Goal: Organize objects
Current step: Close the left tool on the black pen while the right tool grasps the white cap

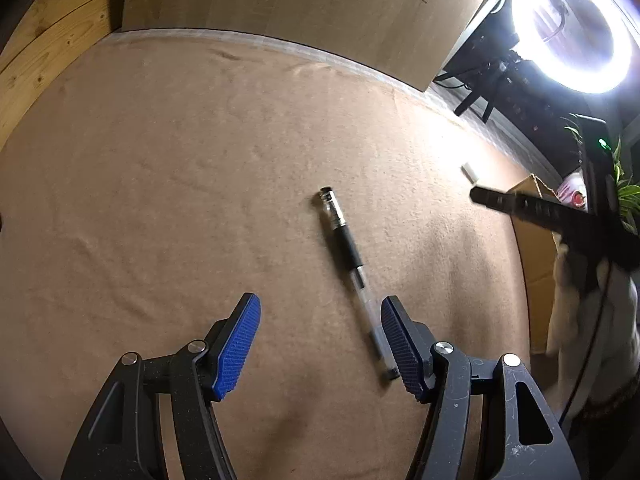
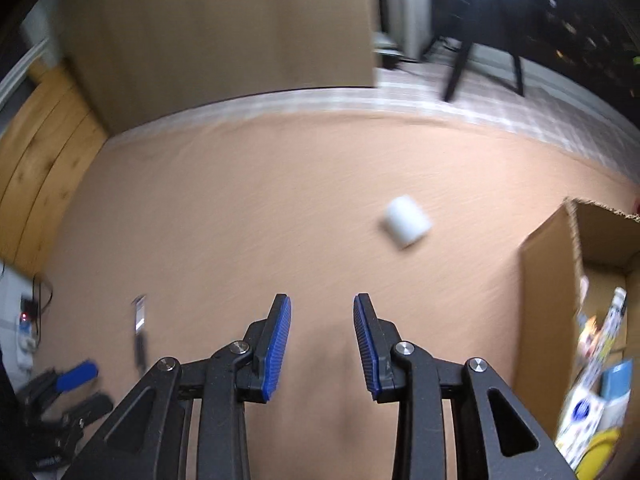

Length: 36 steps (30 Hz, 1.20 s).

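Observation:
A clear gel pen with a black grip (image 1: 348, 252) lies on the tan cloth, running from the middle toward my left gripper's right finger. My left gripper (image 1: 320, 320) is open and empty, low over the cloth, with the pen's near end beside its right pad (image 1: 396, 340). A small white eraser (image 2: 407, 221) lies on the cloth ahead and right of my right gripper (image 2: 322, 320), which is open and empty. The eraser also shows far right in the left wrist view (image 1: 470, 172). The pen (image 2: 139, 334) and the left gripper (image 2: 74, 376) show at the lower left in the blurred right wrist view.
An open cardboard box (image 2: 548, 292) with several packaged items stands at the table's right edge; it also shows in the left wrist view (image 1: 536, 256). A wooden board (image 1: 280, 4) leans at the back. A bright ring light (image 1: 572, 32) is at the upper right.

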Each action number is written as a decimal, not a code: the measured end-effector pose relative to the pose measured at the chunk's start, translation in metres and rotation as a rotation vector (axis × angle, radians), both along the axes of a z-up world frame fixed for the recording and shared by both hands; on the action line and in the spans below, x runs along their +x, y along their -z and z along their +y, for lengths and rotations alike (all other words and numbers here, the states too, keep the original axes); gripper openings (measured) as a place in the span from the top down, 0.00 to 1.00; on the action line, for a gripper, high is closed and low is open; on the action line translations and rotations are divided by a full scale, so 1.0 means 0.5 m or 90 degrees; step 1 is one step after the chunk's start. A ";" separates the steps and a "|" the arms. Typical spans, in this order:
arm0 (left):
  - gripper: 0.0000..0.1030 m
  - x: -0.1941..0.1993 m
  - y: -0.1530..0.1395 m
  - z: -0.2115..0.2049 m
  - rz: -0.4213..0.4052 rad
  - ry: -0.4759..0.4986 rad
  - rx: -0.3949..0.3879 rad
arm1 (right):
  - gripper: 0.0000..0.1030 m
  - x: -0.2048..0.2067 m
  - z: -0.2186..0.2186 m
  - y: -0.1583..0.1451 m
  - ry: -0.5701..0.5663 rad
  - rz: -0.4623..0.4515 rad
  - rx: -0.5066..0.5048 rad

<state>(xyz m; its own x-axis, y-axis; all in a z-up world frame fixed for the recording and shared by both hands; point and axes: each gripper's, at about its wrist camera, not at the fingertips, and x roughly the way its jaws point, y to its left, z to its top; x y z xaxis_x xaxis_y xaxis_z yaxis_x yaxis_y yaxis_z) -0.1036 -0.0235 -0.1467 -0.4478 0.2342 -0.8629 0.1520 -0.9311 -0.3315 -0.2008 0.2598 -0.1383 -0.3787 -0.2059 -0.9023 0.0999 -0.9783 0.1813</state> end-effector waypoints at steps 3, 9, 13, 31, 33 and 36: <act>0.36 -0.007 -0.001 0.005 -0.004 0.003 -0.001 | 0.71 -0.042 0.032 0.008 0.013 -0.002 0.024; 0.36 -0.021 0.003 0.019 -0.015 0.007 -0.007 | 0.68 -0.081 0.039 0.023 0.011 -0.014 0.050; 0.36 -0.024 0.003 0.026 -0.018 0.012 -0.012 | 0.64 -0.098 0.020 0.027 0.003 -0.004 0.094; 0.36 -0.037 0.008 0.027 -0.028 0.010 -0.012 | 0.94 -0.075 0.032 0.020 0.021 -0.034 0.050; 0.36 -0.040 0.010 0.029 -0.032 0.008 -0.012 | 0.94 -0.060 0.023 0.015 0.018 -0.029 0.047; 0.36 -0.048 0.012 0.036 -0.039 0.010 -0.015 | 0.94 -0.023 0.017 -0.002 0.014 -0.024 0.020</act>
<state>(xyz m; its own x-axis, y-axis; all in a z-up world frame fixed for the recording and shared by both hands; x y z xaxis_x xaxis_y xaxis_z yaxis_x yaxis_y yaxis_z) -0.1277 -0.0056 -0.1526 -0.3905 0.2201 -0.8939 0.1571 -0.9408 -0.3003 -0.2122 0.2685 -0.1374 -0.3486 -0.1697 -0.9218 0.0725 -0.9854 0.1540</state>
